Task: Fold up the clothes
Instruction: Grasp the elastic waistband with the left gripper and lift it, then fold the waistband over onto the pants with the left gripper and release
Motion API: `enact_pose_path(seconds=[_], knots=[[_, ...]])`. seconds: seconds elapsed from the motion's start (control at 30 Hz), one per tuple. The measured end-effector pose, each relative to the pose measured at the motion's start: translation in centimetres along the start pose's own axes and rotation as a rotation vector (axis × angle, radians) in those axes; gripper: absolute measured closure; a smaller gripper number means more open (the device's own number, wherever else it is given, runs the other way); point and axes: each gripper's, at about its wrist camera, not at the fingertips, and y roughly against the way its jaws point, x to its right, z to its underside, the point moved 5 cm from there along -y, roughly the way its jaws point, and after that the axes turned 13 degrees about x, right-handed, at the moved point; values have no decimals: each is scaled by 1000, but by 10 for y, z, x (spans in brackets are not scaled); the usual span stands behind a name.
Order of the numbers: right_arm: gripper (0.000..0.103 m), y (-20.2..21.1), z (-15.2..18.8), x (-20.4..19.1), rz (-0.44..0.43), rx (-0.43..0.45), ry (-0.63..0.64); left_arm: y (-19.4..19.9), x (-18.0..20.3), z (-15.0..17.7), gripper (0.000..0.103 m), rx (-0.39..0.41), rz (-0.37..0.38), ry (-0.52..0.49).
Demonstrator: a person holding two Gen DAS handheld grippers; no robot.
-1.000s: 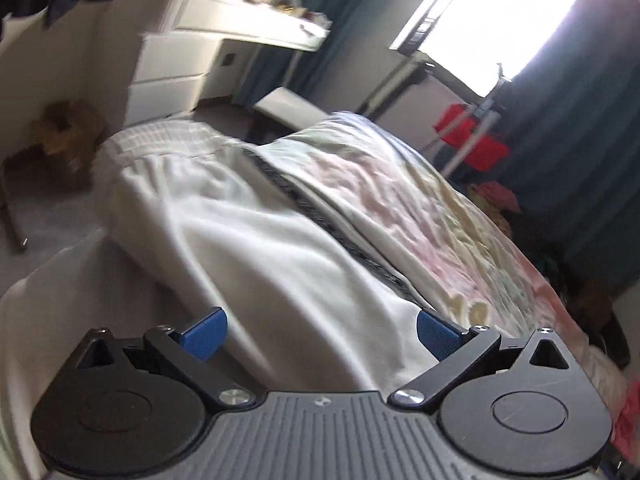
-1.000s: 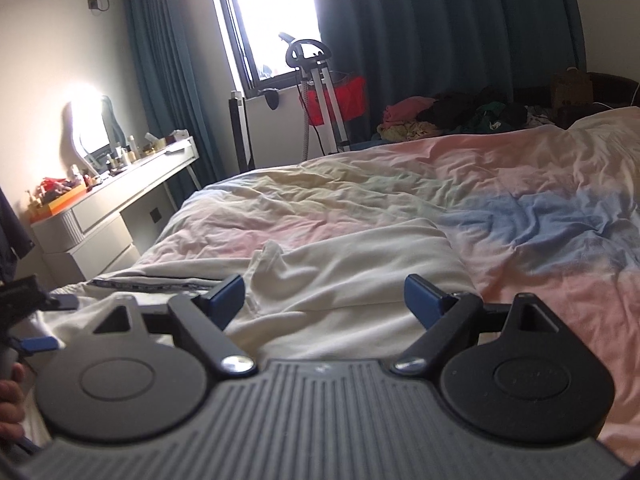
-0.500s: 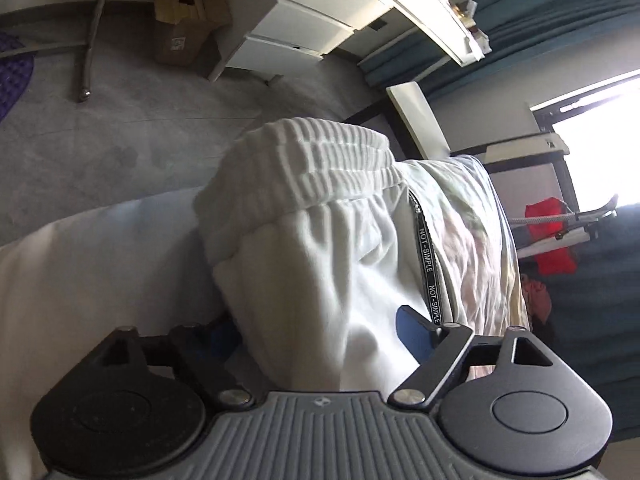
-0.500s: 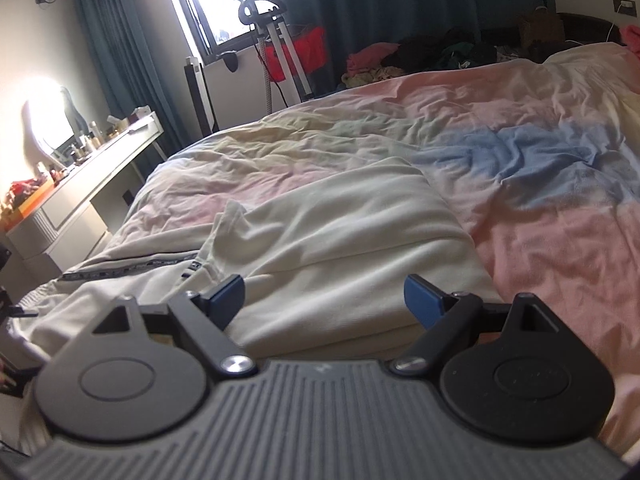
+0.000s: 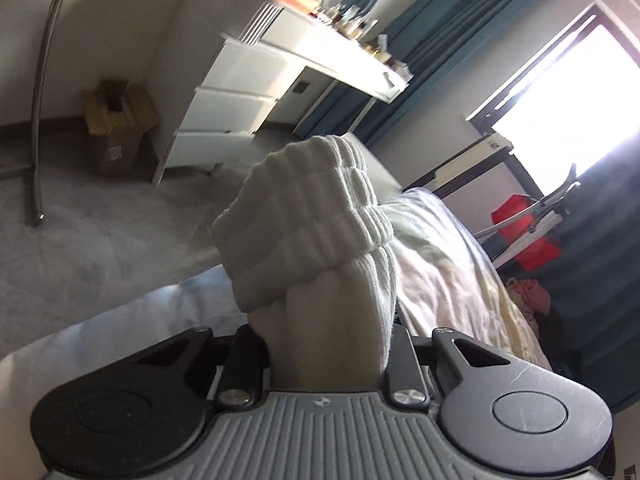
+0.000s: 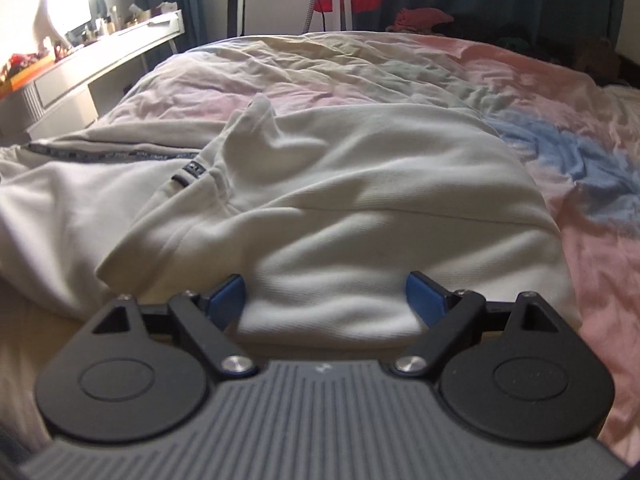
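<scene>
A white sweatshirt [image 6: 360, 184] with a dark printed stripe lies spread on the bed. In the left wrist view my left gripper [image 5: 328, 344] is shut on its ribbed cuff [image 5: 308, 224], which bunches up above the jaws and hides the pads. In the right wrist view my right gripper [image 6: 326, 300] is open, its blue pads [image 6: 228, 296] on either side of the sweatshirt's near folded edge, low over the bed.
The bed has a pastel pink, blue and yellow duvet [image 6: 540, 92]. A white dresser [image 5: 248, 92] with clutter on top stands left of the bed, with a cardboard box [image 5: 116, 128] and a metal rack pole [image 5: 40, 92] on the grey floor. Dark curtains and a red item stand by the window.
My left gripper has closed on the ribbed cuff and lifted it. My right gripper has moved down and forward until its open pads straddle the sweatshirt's near edge.
</scene>
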Motion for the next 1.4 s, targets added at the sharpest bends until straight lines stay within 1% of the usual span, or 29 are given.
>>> enact_pose_path(seconds=[0.07,0.1,0.23,0.3,0.33,0.43,0.53,0.63,0.67,0.77,0.83,0.87,0.93,1.0,1.03,1.1,1.13,1.17,1.2,1.23,1.3,1.33,1.37,1.4], knots=[[15,10,-7,9,-10,9,-84,9,27,-2,82,50,51,-26],[15,17,-10,13,-16,16,-120,13,45,-2,83,68,76,-23],[15,39,-21,26,-38,69,-204,45,117,2,85,116,183,35],[15,47,-25,39,-14,91,-247,60,161,7,86,129,237,51],[15,51,-26,47,-5,99,-282,68,186,12,86,139,263,38],[15,62,-31,74,20,130,-386,96,258,36,87,180,339,-45],[15,78,-43,102,57,201,-431,107,328,75,88,195,394,-106],[15,95,-55,130,96,277,-469,111,383,129,88,193,436,-171],[15,102,-59,141,115,307,-482,117,396,152,88,190,448,-195],[15,124,-63,179,200,406,-536,123,420,228,88,181,476,-299],[14,134,-60,201,264,457,-583,122,427,286,88,164,500,-382],[13,136,-57,211,289,469,-608,123,427,315,88,146,513,-425],[13,133,-51,221,295,458,-640,124,426,370,88,104,525,-533],[13,125,-46,223,269,431,-651,113,423,421,88,19,520,-657],[13,122,-44,223,256,419,-653,107,419,442,88,-27,513,-702],[14,114,-42,218,224,398,-653,100,411,465,85,-83,508,-727],[14,111,-41,218,209,386,-660,97,408,468,84,-91,513,-732],[14,107,-39,218,194,374,-669,95,406,469,79,-101,520,-736],[14,103,-38,218,179,362,-678,91,405,466,72,-129,523,-732],[14,100,-37,218,158,352,-700,84,402,462,67,-166,521,-723],[14,95,-34,216,104,336,-757,85,398,457,41,-222,542,-740],[13,92,-33,216,71,328,-785,81,396,453,37,-241,548,-756],[14,89,-31,214,37,315,-814,76,393,448,26,-263,544,-768],[14,87,-29,211,2,298,-842,72,387,441,12,-290,550,-772]])
